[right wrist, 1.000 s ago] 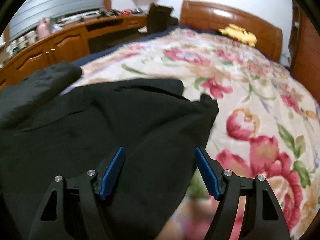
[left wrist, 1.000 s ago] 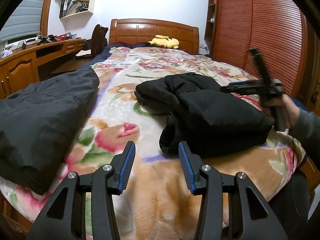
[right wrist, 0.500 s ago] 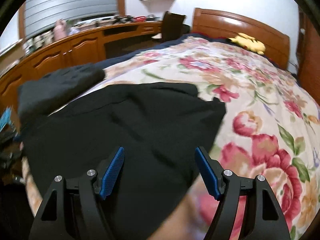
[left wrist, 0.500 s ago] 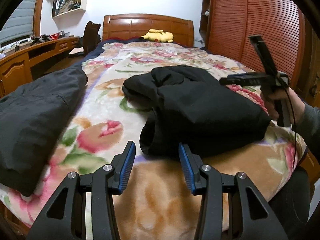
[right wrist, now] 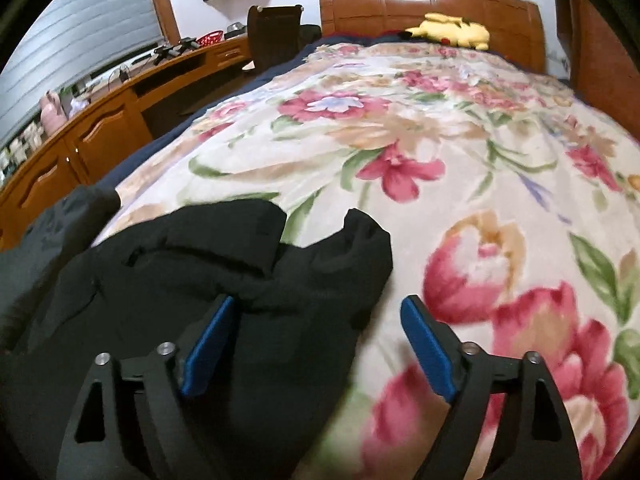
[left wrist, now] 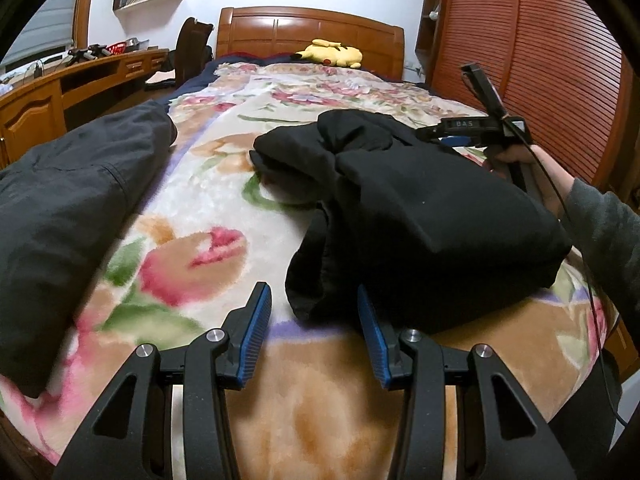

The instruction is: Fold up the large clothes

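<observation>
black jacket (left wrist: 420, 216) is bunched in a loosely folded heap on the floral blanket, right ahead of the left gripper (left wrist: 311, 332), lower edge between its fingers

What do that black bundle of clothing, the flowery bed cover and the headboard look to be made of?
Black garment: matte, soft woven cloth, perhaps cotton; it creases and slumps without shine.
Floral blanket: plush fleece, seemingly; the surface looks fuzzy and the print soft-edged.
Headboard: varnished reddish-brown wood, with a glossy highlight across its panels.

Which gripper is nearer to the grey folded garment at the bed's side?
Left. The left gripper hovers between the grey garment and black garment; the right gripper is over the black garment's far side.
</observation>
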